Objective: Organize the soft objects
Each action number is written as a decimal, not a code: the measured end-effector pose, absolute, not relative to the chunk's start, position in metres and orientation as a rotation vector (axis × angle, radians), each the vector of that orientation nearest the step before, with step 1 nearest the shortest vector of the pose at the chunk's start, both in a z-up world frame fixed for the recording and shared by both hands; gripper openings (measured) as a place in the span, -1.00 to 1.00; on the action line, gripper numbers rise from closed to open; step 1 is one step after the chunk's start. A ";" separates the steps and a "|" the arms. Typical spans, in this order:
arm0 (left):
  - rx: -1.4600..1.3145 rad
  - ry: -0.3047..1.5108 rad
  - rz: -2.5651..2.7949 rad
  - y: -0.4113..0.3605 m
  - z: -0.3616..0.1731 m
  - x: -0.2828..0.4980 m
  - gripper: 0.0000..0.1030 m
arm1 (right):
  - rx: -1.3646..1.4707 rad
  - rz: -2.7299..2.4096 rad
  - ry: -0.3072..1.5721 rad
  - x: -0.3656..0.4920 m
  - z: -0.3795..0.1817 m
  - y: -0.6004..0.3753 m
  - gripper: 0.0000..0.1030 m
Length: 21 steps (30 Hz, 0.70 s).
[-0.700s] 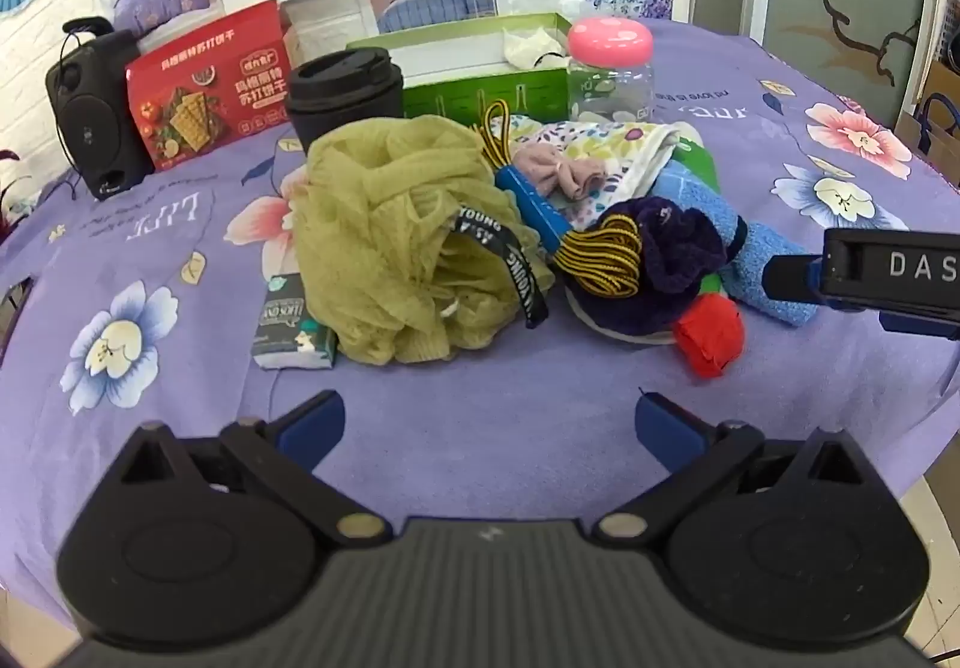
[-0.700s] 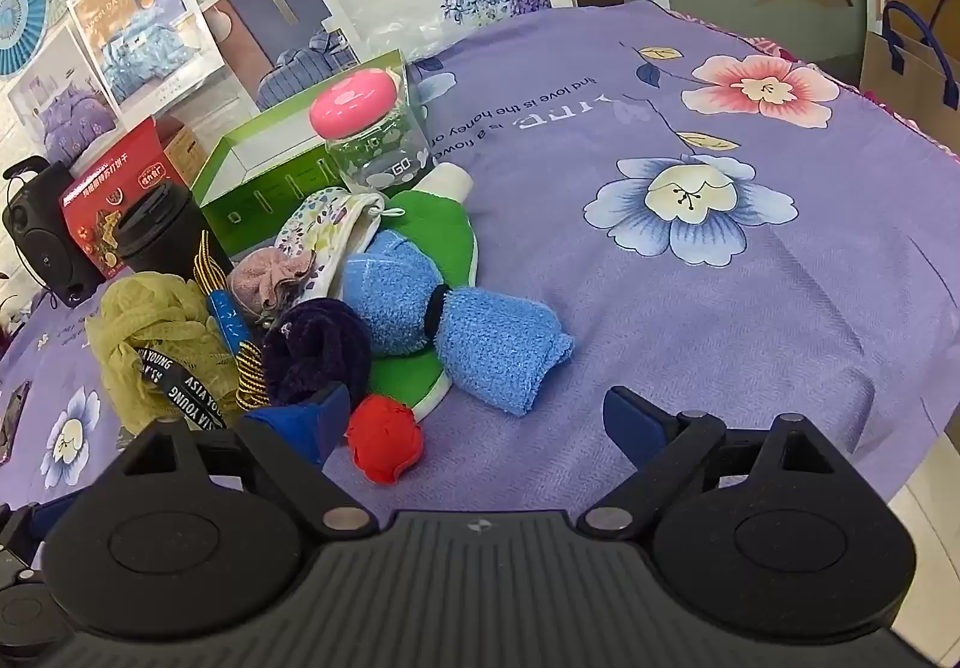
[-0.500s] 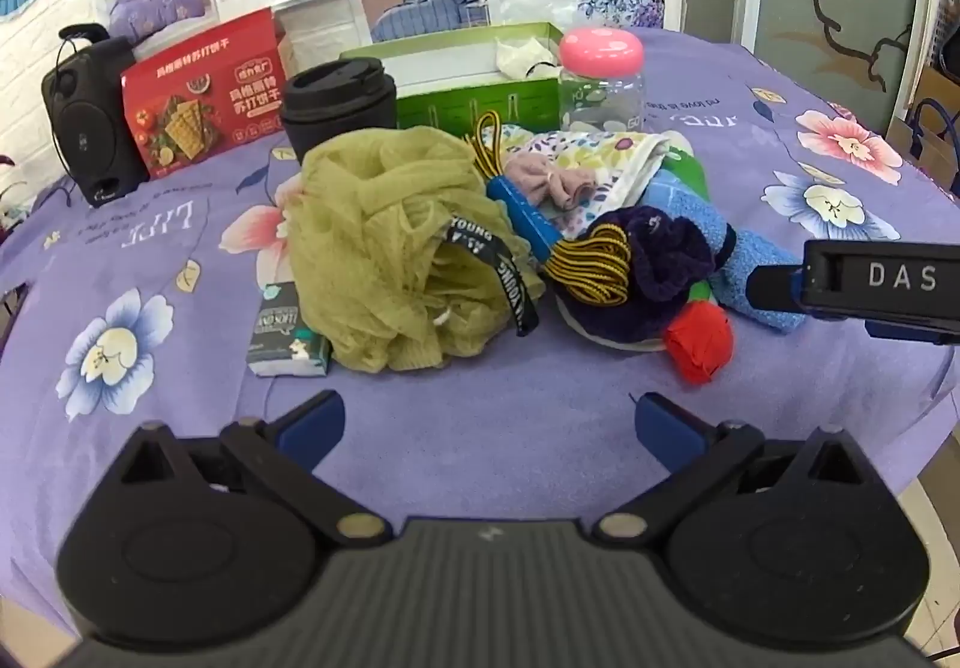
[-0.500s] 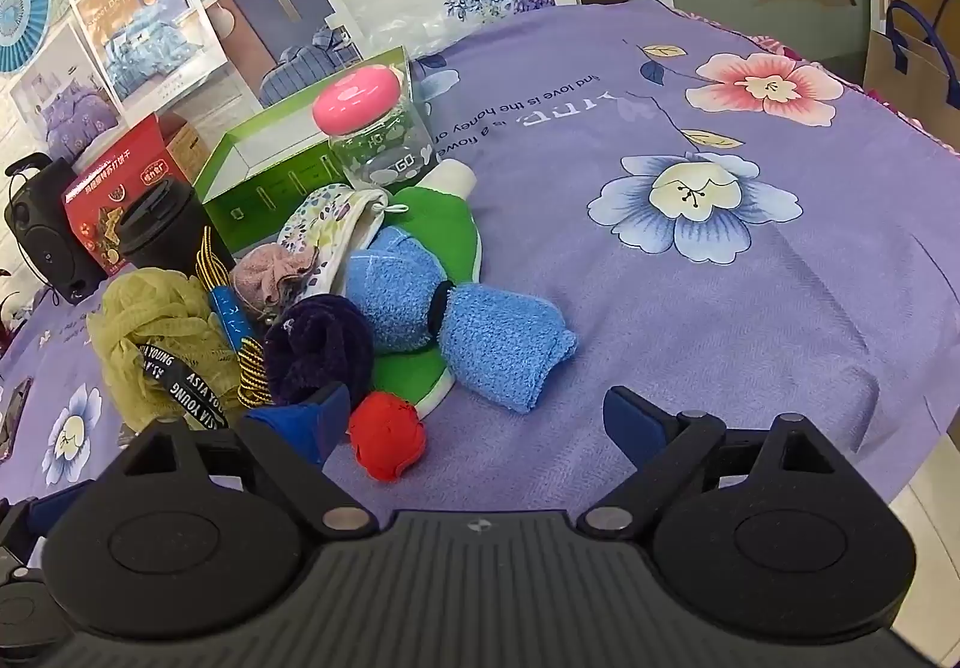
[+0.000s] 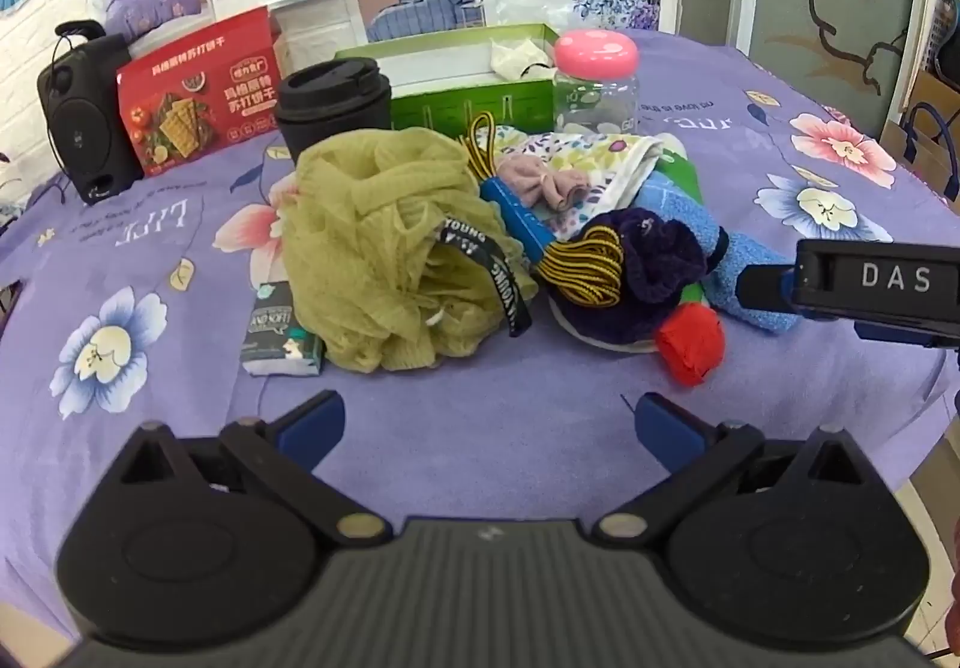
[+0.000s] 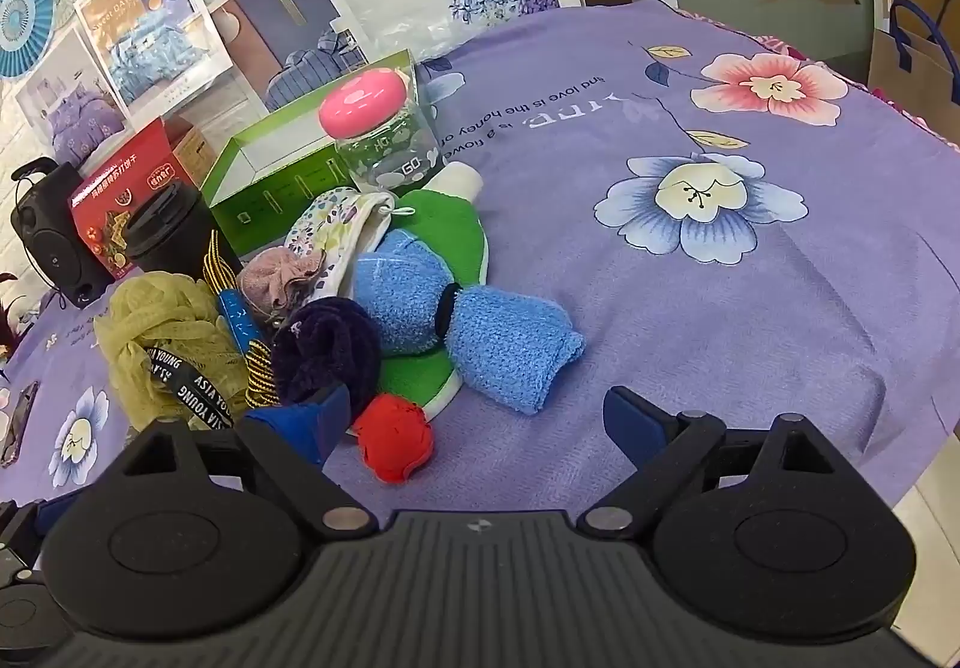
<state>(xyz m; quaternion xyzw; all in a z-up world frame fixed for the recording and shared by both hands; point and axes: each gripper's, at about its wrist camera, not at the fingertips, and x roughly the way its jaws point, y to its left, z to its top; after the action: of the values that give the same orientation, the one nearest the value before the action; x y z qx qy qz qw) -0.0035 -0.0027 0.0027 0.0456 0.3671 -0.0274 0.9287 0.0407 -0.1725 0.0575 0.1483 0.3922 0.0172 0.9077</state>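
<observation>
A heap of soft things lies on the purple flowered cloth: an olive mesh bath puff (image 5: 390,248) (image 6: 162,338), a dark purple scrunchie (image 5: 654,254) (image 6: 330,350), a blue towel roll (image 6: 474,326) (image 5: 744,278), a red ball of cloth (image 5: 690,341) (image 6: 393,443), a pink scrunchie (image 5: 540,182) (image 6: 279,275) and a flowered pouch (image 5: 606,158) (image 6: 333,224). My left gripper (image 5: 489,425) hangs open over bare cloth in front of the heap. My right gripper (image 6: 477,419) is open too, just short of the red ball and the towel roll.
Behind the heap stand a green open box (image 5: 474,80) (image 6: 270,176), a pink-lidded jar (image 5: 594,80) (image 6: 378,128), a black cup (image 5: 333,107) (image 6: 171,230), a red snack box (image 5: 201,89) and a black speaker (image 5: 84,122). A small carton (image 5: 279,329) lies beside the puff. The right gripper's body (image 5: 876,284) reaches in from the right.
Both views have drawn back and lifted slightly, so the heap sits a little farther off. Nothing on the cloth has moved and both grippers stay open.
</observation>
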 end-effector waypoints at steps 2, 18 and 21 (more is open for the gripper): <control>0.104 0.752 -0.060 -0.004 0.003 -0.004 0.99 | 0.315 0.040 0.806 0.040 0.058 -0.173 0.53; 0.097 0.786 -0.073 -0.003 -0.004 0.010 0.99 | 0.324 0.081 0.709 0.041 0.065 -0.175 0.53; 0.102 0.784 -0.070 -0.003 -0.005 0.013 0.99 | 0.341 0.079 0.650 0.041 0.069 -0.177 0.53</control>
<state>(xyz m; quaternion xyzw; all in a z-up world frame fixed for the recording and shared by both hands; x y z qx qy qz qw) 0.0130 -0.0030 -0.0045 0.0495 0.3818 -0.0343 0.9223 0.0412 -0.1766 0.0695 0.1664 0.3179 0.0387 0.9326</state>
